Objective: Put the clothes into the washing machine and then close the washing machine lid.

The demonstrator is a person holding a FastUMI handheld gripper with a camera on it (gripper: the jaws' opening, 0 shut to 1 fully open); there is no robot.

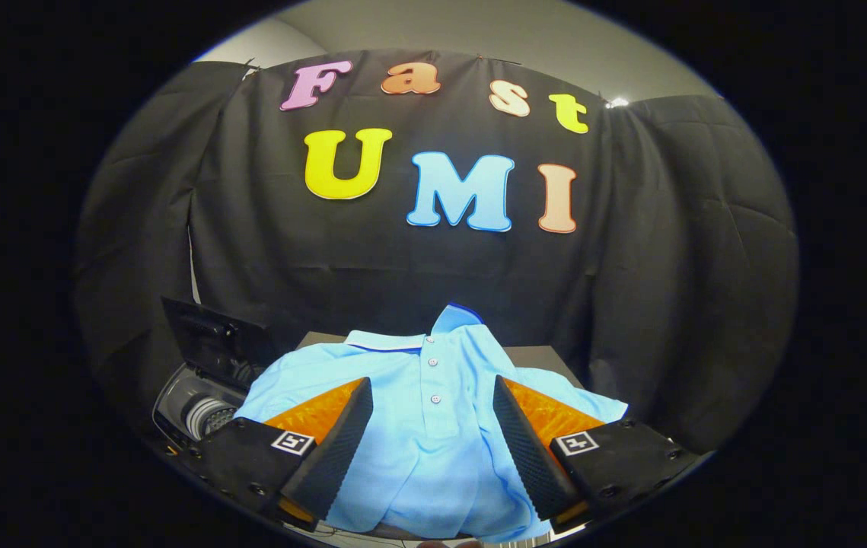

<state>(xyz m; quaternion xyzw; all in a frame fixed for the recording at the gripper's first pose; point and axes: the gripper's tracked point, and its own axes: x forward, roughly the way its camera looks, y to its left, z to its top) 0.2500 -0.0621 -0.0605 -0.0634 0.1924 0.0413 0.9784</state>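
A: Since the shirt (433, 426) lies spread flat on the tabletop (536, 354), placket up, collar at 12 o'clock from the tongs (431, 449), I'd call it staged for an easy pick. Agree?

B: Yes. Tongs are wide apart, nothing clamped, one finger either side of the button row. Cloth sits between and under them. Looks like lining up for a pinch mid-chest, but that's a guess.

A: Washing machine (201, 407)?

B: About 9 to 10 o'clock from the tongs, just past the shirt's sleeve. Lid (208, 342) stands raised, tilted back, so the opening's free for loading. Makes sense: the shirt goes in first, the lid gets shut after.

A: Hidden stuff?

B: Plenty. Finger and sleeve cover much of the machine; I only get a slice of the drum, ribbed grey. Can't tell if anything's inside already. Near hem of the shirt is cut off below the fingers. Can't tell whether the fingers touch the cloth or hang above it. Tabletop's mostly under the shirt, only a dark far strip showing.

A: Task status?

B: Not started, judging by the layout.
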